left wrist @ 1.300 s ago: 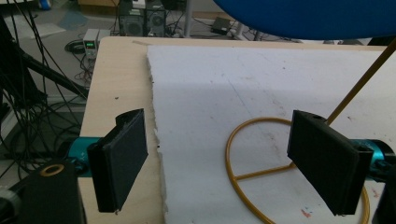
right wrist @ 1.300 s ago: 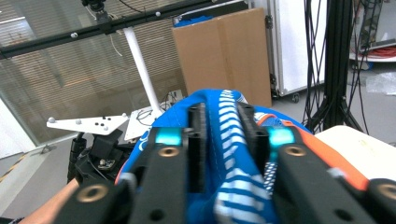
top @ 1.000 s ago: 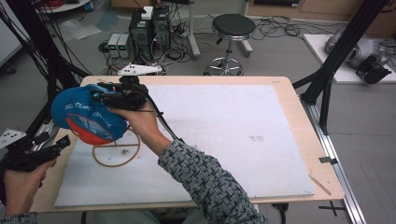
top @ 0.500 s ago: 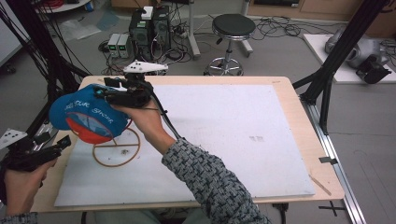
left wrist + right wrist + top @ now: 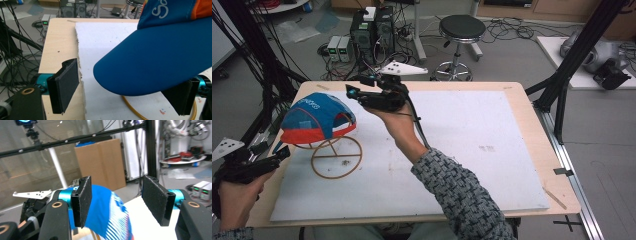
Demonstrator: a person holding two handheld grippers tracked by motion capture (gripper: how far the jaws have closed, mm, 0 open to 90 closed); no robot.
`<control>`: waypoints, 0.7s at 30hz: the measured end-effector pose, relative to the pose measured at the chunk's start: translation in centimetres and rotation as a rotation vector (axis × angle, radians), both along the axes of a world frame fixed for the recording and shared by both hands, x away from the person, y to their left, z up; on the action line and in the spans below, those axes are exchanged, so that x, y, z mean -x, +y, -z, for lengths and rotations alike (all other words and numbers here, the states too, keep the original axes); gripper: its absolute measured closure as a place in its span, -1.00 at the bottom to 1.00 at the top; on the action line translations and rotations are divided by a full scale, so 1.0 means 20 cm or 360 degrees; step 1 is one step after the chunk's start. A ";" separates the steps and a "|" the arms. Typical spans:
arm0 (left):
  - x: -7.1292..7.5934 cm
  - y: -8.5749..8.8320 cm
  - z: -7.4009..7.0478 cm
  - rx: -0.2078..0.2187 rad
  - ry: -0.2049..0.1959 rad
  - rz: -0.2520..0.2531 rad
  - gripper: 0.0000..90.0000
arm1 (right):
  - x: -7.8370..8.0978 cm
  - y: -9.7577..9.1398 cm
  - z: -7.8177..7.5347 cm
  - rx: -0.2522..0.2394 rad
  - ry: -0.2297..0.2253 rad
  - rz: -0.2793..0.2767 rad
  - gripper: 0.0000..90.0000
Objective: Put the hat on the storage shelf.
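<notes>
- Blue fabric with an orange band makes up the cap [image 5: 317, 117], which is seated on a wire stand [image 5: 336, 157] at the left part of the white board [image 5: 472, 150]; the stand is taken as the landmark below.
- Above the stand's ring base the cap is carried by a thin loop, so that its crown keeps its round form and its brim [image 5: 155, 67] is left hanging free in the air.
- Just right of the stand and above it, the right hand-held gripper [image 5: 354, 92] is seen; its jaws have just been opening and stand apart with nothing between the pads. It is judged that the cap was released there, so that it rests on the stand alone.
- In the right gripper view the cap [image 5: 110, 215] lies beyond and below the pads, not touched by them.
- Left of the stand, at the edge of the bench [image 5: 532, 115], the left hand-held gripper [image 5: 282, 154] is held low with its jaws apart; the brim passes between the pads above them, and no pressing on it can be made out.
- This low position is probably kept so that the stand can be steadied if the cap tips.
</notes>
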State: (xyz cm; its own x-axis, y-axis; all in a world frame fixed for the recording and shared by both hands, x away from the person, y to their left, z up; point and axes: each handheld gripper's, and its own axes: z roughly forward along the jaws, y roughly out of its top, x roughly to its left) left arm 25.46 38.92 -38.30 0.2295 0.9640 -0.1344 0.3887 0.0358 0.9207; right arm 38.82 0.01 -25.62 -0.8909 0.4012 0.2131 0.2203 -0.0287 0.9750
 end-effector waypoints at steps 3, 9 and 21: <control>0.00 0.00 0.00 -0.0008 0.0009 0.0012 -0.55 | 0.00 -0.10 0.00 -0.0006 -0.0002 0.0055 -0.13; 0.01 -0.02 -0.01 -0.0018 0.0002 0.0041 -0.55 | -0.01 -0.25 0.00 -0.0027 -0.0004 0.0148 -0.15; 0.04 -0.07 -0.04 -0.0045 -0.0031 0.0133 -0.55 | 0.04 -0.59 0.02 -0.0044 -0.0022 0.0307 -0.16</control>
State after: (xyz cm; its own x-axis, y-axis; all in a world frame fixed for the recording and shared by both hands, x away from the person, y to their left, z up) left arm 24.73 37.46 -37.48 0.3114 0.9448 -0.1019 0.3711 -0.0222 0.9283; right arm 38.08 -11.81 -25.96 -0.8010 0.5589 0.2144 0.1945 -0.0958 0.9762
